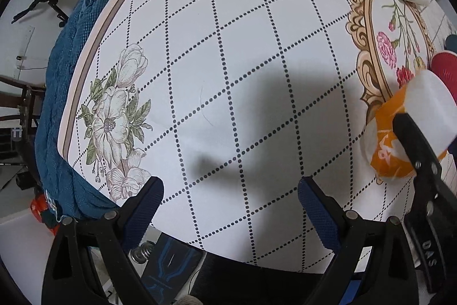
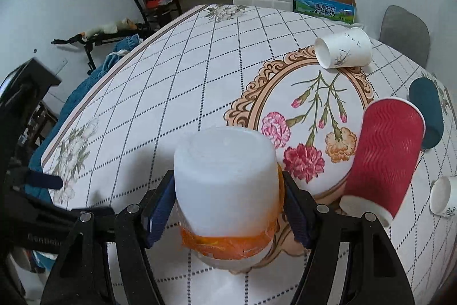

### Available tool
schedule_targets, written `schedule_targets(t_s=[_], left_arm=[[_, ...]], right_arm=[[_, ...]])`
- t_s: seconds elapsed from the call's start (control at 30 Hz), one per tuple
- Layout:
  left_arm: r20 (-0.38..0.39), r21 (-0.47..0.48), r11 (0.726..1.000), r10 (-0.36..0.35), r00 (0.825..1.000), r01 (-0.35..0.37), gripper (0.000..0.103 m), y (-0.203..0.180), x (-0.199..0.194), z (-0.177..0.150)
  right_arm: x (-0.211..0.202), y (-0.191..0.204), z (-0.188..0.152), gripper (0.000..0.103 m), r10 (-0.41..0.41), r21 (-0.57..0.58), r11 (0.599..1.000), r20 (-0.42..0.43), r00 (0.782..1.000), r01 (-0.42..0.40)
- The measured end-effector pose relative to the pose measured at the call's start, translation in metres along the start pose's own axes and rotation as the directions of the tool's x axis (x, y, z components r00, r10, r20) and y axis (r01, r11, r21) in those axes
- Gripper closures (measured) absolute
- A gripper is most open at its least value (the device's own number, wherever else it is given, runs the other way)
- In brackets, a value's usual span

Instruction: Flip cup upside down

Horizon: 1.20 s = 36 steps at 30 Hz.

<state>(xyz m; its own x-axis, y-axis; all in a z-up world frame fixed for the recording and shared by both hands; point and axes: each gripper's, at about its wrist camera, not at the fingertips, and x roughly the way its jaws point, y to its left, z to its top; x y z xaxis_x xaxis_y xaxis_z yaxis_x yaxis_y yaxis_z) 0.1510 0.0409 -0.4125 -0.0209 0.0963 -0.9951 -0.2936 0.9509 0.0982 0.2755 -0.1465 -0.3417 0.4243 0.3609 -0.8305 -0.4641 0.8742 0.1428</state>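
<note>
We see the cup (image 2: 225, 185), a translucent white plastic one with an orange printed band around the part nearest its mouth. It is turned bottom up: its closed, rounded base points upward and its wider rim faces down toward the patterned tablecloth, at the near edge of the ornate oval flower print. From the left wrist view the same cup (image 1: 414, 127) appears tilted, white base uppermost, orange band below. Whether the rim touches the cloth we cannot tell.
</note>
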Motion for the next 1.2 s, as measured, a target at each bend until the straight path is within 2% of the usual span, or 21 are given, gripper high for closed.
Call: schedule_targets(t_s=[0.17, 0.37, 0.43, 0.47, 0.5, 0.67, 0.87, 1.07, 1.2], left_arm=[[-0.003, 0.022, 1.000, 0.005, 1.000, -0.005, 0.007, -0.012, 0.002, -0.008], [0.014, 0.044, 0.999, 0.008, 1.000, -0.009, 0.007, -0.013, -0.004, -0.013], [0.036, 0.056, 0.998, 0.010, 0.999, -0.012, 0.007, -0.012, -0.012, -0.014], [0.049, 0.064, 0.998, 0.010, 0.999, -0.013, 0.007, -0.012, -0.017, -0.015], [0.065, 0.075, 0.997, 0.008, 0.998, -0.013, 0.007, -0.011, -0.023, -0.016], [0.132, 0.126, 0.992, -0.031, 0.991, 0.014, 0.007, -0.011, -0.055, -0.028], [0.229, 0.195, 0.980, -0.093, 0.969, 0.047, 0.007, -0.009, -0.103, -0.049], [0.307, 0.214, 0.974, -0.139, 0.941, 0.074, 0.006, -0.001, -0.149, -0.068], [0.368, 0.218, 0.973, -0.156, 0.917, 0.078, 0.006, 0.003, -0.185, -0.082]], right_arm=[[0.001, 0.005, -0.013, 0.030, -0.013, -0.046, 0.999, -0.022, 1.000, 0.012], [-0.001, 0.003, -0.020, 0.030, -0.019, -0.004, 1.000, -0.065, 0.998, 0.019], [-0.007, 0.003, -0.020, 0.025, -0.035, 0.010, 0.999, -0.070, 0.997, 0.036], [-0.011, 0.002, -0.021, 0.016, -0.042, 0.027, 0.999, -0.076, 0.996, 0.044], [-0.016, 0.000, -0.021, 0.012, -0.051, 0.047, 0.997, -0.079, 0.996, 0.055], [-0.060, -0.004, -0.023, 0.006, -0.124, 0.148, 0.979, -0.092, 0.988, 0.136], [-0.130, 0.007, -0.030, 0.003, -0.299, 0.196, 0.930, -0.092, 0.950, 0.312], [-0.187, 0.019, -0.029, 0.003, -0.358, 0.246, 0.900, -0.054, 0.932, 0.359], [-0.224, 0.029, -0.025, 0.003, -0.364, 0.254, 0.900, -0.007, 0.931, 0.354]])
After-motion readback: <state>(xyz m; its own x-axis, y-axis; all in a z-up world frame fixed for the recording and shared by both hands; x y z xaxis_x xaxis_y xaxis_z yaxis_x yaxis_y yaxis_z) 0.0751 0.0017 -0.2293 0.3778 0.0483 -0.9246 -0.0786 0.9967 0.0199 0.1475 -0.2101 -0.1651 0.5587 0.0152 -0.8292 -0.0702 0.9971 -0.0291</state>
